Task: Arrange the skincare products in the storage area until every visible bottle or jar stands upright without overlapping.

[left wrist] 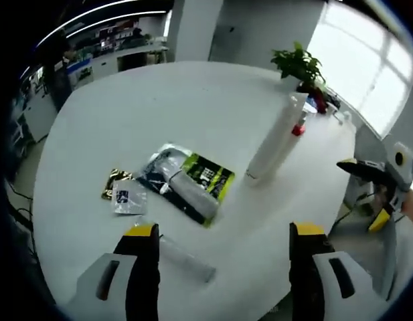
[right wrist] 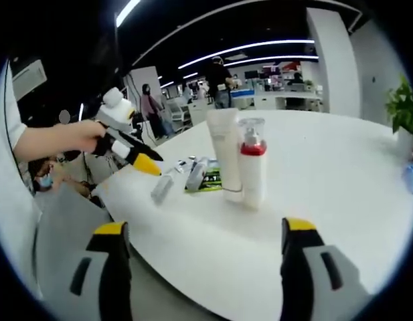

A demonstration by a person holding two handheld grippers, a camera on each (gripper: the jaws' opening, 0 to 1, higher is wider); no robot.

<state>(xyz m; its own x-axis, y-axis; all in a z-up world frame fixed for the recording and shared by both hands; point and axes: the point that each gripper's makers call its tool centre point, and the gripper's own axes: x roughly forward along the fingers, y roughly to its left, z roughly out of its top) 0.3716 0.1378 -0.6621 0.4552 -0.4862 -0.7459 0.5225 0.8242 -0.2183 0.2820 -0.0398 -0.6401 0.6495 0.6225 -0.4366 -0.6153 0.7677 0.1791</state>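
A tall white tube stands upright on the round white table. Right behind it stands a small pump bottle with a red collar. A green and black packet with a white tube on it lies flat, and a clear tube lies close to my left gripper, which is open and holds nothing. In the right gripper view the white tube and the red-collared bottle stand side by side. My right gripper is open off the table's edge.
A silver sachet and a gold and black sachet lie left of the packet. A potted plant stands at the far edge. My right gripper shows at the right. A hand holds the left gripper.
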